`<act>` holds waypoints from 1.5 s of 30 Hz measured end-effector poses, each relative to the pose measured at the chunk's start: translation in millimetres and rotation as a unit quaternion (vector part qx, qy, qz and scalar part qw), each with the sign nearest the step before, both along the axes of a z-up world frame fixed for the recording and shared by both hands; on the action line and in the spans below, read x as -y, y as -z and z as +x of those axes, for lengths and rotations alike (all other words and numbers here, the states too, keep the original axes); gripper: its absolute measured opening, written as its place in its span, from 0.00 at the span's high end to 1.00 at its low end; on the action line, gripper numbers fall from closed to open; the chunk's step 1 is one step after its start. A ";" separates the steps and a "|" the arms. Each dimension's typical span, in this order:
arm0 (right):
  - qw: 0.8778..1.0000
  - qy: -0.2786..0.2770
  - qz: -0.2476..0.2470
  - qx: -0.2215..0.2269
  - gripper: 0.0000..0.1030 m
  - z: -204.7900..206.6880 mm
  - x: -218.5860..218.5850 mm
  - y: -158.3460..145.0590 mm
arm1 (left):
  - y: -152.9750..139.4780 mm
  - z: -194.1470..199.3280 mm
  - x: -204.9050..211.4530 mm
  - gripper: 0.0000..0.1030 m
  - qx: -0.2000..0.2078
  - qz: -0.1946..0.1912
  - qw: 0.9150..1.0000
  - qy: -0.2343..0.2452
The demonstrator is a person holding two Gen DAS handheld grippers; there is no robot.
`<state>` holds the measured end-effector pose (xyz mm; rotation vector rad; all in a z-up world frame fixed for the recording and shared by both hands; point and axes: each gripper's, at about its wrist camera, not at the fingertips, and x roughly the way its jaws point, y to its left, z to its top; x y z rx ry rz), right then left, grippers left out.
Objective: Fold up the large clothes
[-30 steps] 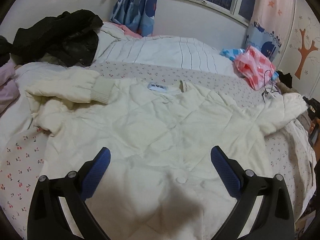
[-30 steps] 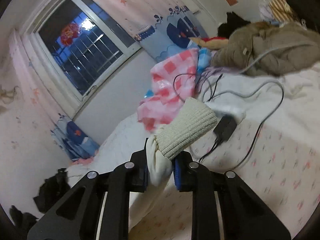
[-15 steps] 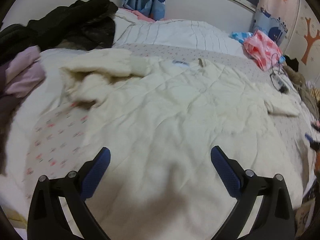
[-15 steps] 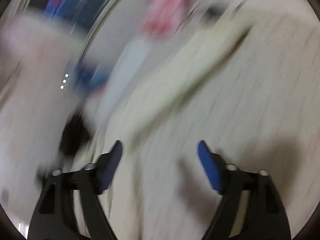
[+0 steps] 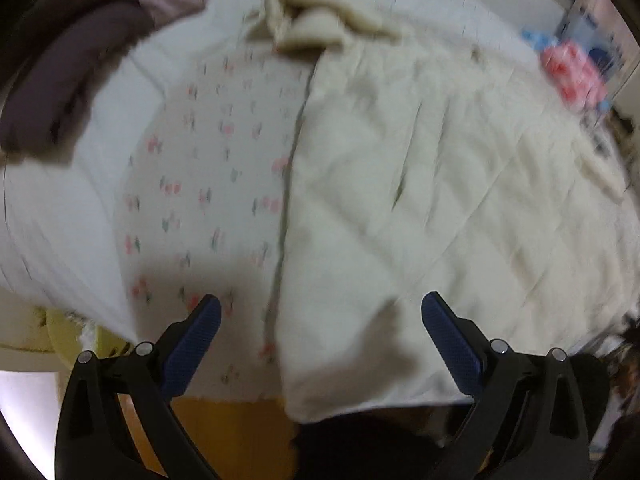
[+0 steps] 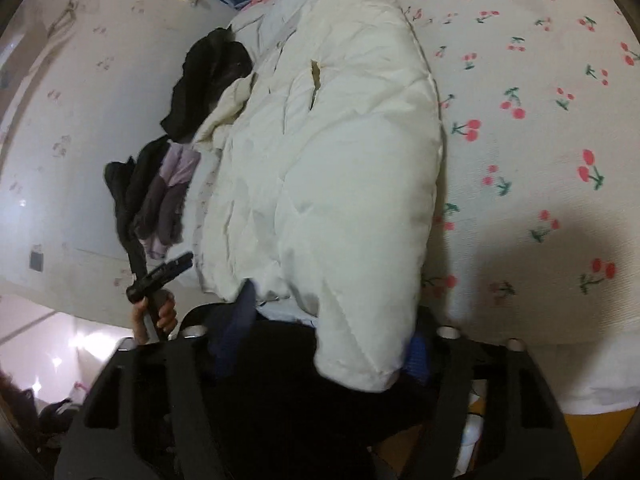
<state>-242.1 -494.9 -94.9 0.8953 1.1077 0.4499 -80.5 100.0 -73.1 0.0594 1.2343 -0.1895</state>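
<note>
A cream quilted jacket (image 5: 420, 184) lies spread flat on the bed (image 5: 208, 168), over a white sheet printed with small red cherries (image 6: 540, 120). In the left wrist view its straight side edge runs up the middle of the frame, with bare cherry sheet to the left of it and the quilted body filling the right. At the far end a ribbed cuff and bunched sleeve (image 5: 316, 20) sit folded over near the top of the jacket.

The left tool (image 5: 318, 334) hangs above the jacket's near corner with its blue pads wide apart and nothing between them (the picture is blurred, but the gap is plain). The right tool (image 6: 324, 344) is low at the bed's near edge; the jacket's lower corner (image 6: 360, 360) lies between its blue pads, and its jaws are closing, though the pads do not yet look pressed onto the cloth.

Around the jacket: a heap of mauve and grey clothes (image 5: 92, 40) at the far left of the bed, a black garment (image 6: 208, 80) beyond it near the wall, and something pink and checked (image 5: 572, 68) at the far right. In the right wrist view a hand (image 6: 156, 312) grips the handle of the other tool at the bed's edge. Nothing rests on top of the jacket.
</note>
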 end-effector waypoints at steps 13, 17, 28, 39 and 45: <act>0.990 0.040 0.028 0.134 0.90 -24.5 -24.5 -115.1 | 0.5 0.3 -7.4 0.72 0.000 -0.006 1.000 -0.022; 0.994 0.025 -0.093 0.047 0.89 -43.7 -22.3 -75.6 | -36.5 0.7 -23.2 0.73 0.051 0.024 0.998 -0.025; 0.972 0.110 -0.185 0.098 0.43 -62.7 14.7 -82.7 | -55.5 -21.2 -12.5 0.27 0.123 0.037 0.992 0.008; 0.974 0.028 -0.215 0.062 0.31 -25.7 2.9 -33.5 | -82.9 -6.4 127.2 0.11 0.224 0.066 0.964 0.125; 0.965 0.101 -0.215 0.109 0.29 -74.9 58.1 -87.8 | -93.0 -11.1 172.6 0.11 0.276 0.080 0.945 0.160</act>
